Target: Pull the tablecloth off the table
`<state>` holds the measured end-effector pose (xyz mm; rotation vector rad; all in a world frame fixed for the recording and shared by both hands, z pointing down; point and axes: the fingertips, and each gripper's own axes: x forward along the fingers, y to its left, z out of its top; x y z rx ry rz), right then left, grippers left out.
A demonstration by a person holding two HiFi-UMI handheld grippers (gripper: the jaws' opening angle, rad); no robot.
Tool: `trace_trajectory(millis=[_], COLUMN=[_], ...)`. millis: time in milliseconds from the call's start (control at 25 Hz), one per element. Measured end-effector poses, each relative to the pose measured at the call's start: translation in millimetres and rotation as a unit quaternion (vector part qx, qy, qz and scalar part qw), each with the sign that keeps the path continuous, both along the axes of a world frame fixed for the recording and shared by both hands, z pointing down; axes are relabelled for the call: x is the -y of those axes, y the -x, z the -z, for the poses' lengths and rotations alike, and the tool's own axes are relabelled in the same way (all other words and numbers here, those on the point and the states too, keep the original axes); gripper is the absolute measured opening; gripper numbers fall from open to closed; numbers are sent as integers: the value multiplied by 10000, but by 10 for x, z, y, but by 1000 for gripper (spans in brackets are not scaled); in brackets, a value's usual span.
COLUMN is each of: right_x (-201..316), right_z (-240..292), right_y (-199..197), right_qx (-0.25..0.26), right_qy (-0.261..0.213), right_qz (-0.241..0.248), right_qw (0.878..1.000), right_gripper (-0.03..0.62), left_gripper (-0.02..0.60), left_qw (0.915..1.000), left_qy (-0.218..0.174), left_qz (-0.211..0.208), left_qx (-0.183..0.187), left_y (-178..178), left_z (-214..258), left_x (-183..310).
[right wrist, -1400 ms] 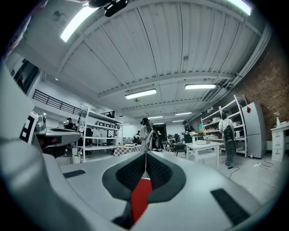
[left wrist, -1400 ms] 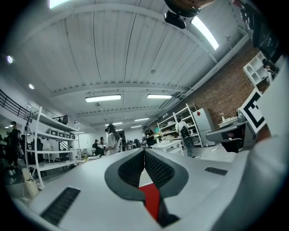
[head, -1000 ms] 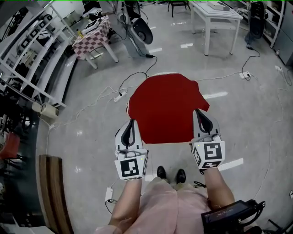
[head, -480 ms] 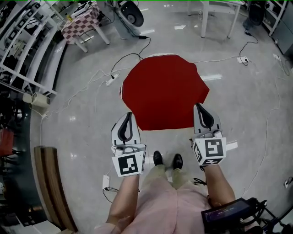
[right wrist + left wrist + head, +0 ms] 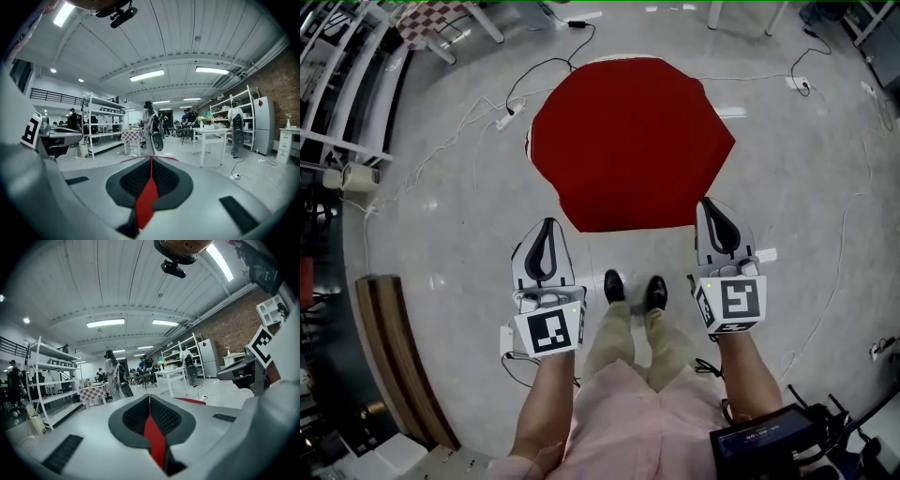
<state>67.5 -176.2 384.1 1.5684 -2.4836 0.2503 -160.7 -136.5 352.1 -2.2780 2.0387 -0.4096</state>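
A red tablecloth (image 5: 633, 141) spreads over a round table whose white rim (image 5: 528, 142) peeks out at the left. In the head view my left gripper (image 5: 547, 222) sits at the cloth's near left corner and my right gripper (image 5: 710, 202) at its near right corner. Both are shut. Seen from the left gripper view (image 5: 149, 397), a thin red strip of tablecloth (image 5: 153, 437) is pinched between the jaws. The right gripper view (image 5: 151, 159) shows the same strip (image 5: 146, 199). The table's legs are hidden.
Cables and power strips (image 5: 504, 119) lie on the grey floor around the table. A wooden bench (image 5: 394, 366) and metal shelving (image 5: 328, 84) stand at the left. The person's shoes (image 5: 633, 289) are just behind the cloth's near edge. People and tables (image 5: 211, 136) fill the far room.
Both grippers have drawn back toward the person with the cloth's corners. The cloth now sits higher and larger in the head view, and the person's legs show more.
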Motion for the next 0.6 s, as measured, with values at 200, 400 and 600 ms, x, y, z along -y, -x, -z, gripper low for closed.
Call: trace_trajectory(millis=[200,400,600], right_x=[-53,-93,-208], right_z=[-436,-745,-1166], right_y=[-63,-71,-42], right_qx=[-113,-285,-404], right_qy=[295,354,430], right_qz=[-86,-46,-41], right_qw=[9995,9990,9983], right_gripper=[20,20,20], left_gripper=[26,26,26], left_qw=[9996,9990,9982], left_qy=[252,404,536], left_qz=[31,39,77], left_qx=[-75,-175,-243], left_y=[57,107,170], left_z=[-398,-754,-1180], left_x=[-3,21,-47])
